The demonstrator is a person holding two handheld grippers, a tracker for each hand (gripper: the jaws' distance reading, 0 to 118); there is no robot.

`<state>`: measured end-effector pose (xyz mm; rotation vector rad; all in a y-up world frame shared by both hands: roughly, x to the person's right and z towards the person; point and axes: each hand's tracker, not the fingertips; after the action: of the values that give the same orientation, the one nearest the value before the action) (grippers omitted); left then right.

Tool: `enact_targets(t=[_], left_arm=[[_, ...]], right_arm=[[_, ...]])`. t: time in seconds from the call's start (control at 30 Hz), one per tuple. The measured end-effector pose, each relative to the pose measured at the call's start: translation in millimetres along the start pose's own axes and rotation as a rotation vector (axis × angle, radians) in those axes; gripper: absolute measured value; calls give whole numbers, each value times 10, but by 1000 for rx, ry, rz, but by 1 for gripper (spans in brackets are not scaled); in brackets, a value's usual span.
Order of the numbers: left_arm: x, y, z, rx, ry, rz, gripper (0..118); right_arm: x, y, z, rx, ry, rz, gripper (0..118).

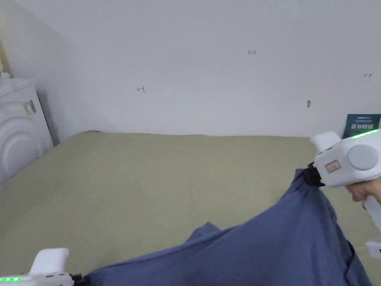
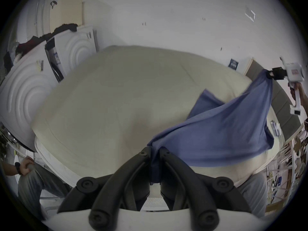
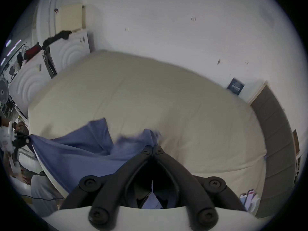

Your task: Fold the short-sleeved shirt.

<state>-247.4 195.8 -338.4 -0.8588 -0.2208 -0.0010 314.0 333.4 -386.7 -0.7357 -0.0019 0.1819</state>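
Bedding comes first: a wide bed [image 1: 149, 178] under a smooth, matte, olive-beige sheet runs back to a plain white wall [image 1: 193, 67], with a white ribbed appliance [image 1: 18, 130] at its left side. Above the near right part of the bed hangs the shirt [image 1: 268, 245], a blue, soft, thin knit stretched between the two tools, its body sagging in a shallow curve and a loose corner trailing toward the sheet. It looks light and limp, so it will likely drape, swing and crease readily instead of keeping a shape; holding it at opposite edges or corners and laying it flat seems the sensible way to handle it, since a grip in the middle would probably bunch it. The right gripper [image 1: 311, 176], white-bodied with black jaws, is raised at the right and clenched on a gathered edge of the cloth. The left gripper [image 2: 154, 151] sits lower at the near left, its black jaws closed on another bunched edge, with cloth pulled down between them.
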Motion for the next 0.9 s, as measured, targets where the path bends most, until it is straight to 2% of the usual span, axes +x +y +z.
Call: enact_targets(t=[0.23, 0.37, 0.57, 0.77, 0.9], left_arm=[[259, 978, 725, 208, 60, -18, 6], [415, 1616, 1215, 309, 77, -29, 6], [642, 2353, 1738, 434, 127, -41, 6], [748, 2709, 1946, 486, 172, -29, 6], [811, 2827, 1947, 490, 201, -30, 6]], right_arm=[[385, 299, 1557, 225, -104, -63, 1], [643, 410, 2075, 313, -121, -149, 1], [755, 421, 2384, 394, -153, -231, 1], [845, 493, 2356, 440, -155, -299, 1], [848, 594, 2300, 444, -164, -302, 1]])
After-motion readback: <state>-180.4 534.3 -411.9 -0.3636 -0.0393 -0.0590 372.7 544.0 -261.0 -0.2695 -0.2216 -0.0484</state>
